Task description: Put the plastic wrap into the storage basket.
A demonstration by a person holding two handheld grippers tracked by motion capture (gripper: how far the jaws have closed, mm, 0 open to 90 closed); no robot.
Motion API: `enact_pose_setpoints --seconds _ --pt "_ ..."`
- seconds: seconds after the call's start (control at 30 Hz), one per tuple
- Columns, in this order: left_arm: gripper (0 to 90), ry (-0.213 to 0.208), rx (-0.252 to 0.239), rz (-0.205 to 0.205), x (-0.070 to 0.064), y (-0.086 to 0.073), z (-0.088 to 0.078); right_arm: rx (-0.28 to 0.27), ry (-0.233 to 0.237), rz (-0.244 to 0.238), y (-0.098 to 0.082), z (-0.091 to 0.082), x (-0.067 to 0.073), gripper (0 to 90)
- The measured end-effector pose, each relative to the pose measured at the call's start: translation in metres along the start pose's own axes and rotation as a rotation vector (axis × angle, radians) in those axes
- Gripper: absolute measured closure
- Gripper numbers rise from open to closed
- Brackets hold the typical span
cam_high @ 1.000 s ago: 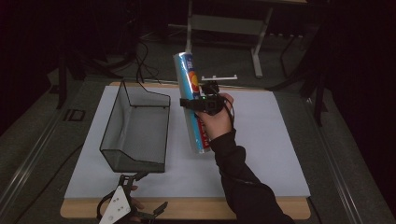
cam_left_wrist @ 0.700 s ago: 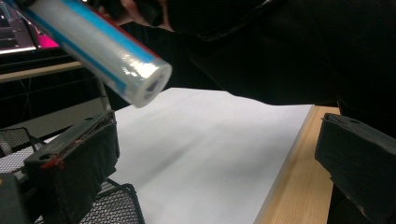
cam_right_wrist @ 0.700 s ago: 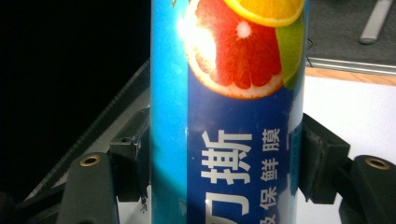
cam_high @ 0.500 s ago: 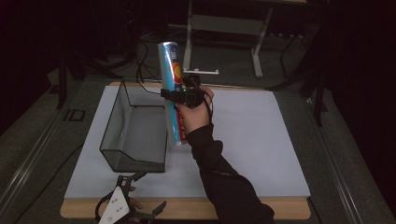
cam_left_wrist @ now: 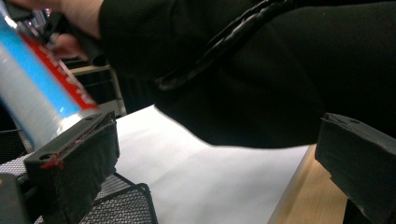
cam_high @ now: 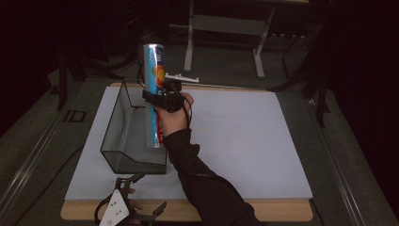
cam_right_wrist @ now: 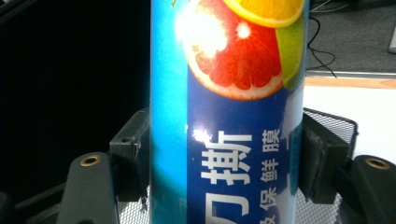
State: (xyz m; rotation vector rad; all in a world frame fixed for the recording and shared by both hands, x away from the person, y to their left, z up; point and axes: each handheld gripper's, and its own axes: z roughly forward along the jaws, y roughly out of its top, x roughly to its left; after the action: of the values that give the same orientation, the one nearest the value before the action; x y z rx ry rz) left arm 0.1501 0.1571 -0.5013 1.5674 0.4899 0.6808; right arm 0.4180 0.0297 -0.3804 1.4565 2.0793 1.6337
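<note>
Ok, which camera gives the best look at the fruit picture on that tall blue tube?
The right gripper view: the tall blue cardboard tube stands close up between the fingers, its grapefruit and orange slices sharp. The high view shows the whole tube, its print tiny. The left gripper view catches a blurred blue and red stretch.

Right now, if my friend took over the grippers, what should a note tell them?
Right gripper: shut on the tall blue box, holding it upright around its middle, above the mesh basket.
Left gripper: jaws open, holding nothing, at the near edge of the table.
Done: the box is picked up and brought over the basket's right side.
Left: its lower end seems not yet settled inside. Probably lower it into the basket, then let go. Watch the basket's rim as the box goes down.
</note>
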Motion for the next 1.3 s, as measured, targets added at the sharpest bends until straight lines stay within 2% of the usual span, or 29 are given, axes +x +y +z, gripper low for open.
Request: enact_pose_setpoints --seconds 0.17,0.23,0.37,0.6,0.7,0.83,1.13,1.23,1.3 --pt "0.4 -0.001 0.000 0.005 0.000 0.000 0.000 0.007 -0.022 0.026 -0.015 0.014 -0.003 31.9" --pt "0.4 -0.008 0.000 0.002 0.000 0.000 0.000 0.015 -0.050 0.038 -0.022 0.018 -0.005 31.9" --pt "0.4 -0.014 0.003 0.008 -0.001 0.000 0.001 0.051 -0.072 0.056 -0.036 0.028 -0.012 31.9" --pt "0.4 -0.016 0.007 0.006 0.000 -0.001 0.001 0.131 -0.077 0.069 -0.060 0.042 -0.018 31.8" --pt "0.4 -0.015 0.007 0.006 0.000 -0.001 0.001 0.159 -0.104 0.063 -0.067 0.045 -0.019 31.8" --pt "0.4 -0.021 0.006 0.003 0.000 -0.001 0.001 0.196 -0.117 0.064 -0.072 0.048 -0.021 31.7" --pt "0.4 -0.025 0.005 0.003 -0.001 0.000 0.002 0.225 -0.135 0.075 -0.071 0.050 -0.023 31.3" --pt "0.4 -0.027 0.007 0.003 -0.001 0.000 0.002 0.252 -0.133 0.076 -0.071 0.054 -0.025 31.0" --pt "0.4 -0.023 0.007 0.001 0.000 -0.001 0.002 0.255 -0.161 0.075 -0.073 0.055 -0.024 30.6"
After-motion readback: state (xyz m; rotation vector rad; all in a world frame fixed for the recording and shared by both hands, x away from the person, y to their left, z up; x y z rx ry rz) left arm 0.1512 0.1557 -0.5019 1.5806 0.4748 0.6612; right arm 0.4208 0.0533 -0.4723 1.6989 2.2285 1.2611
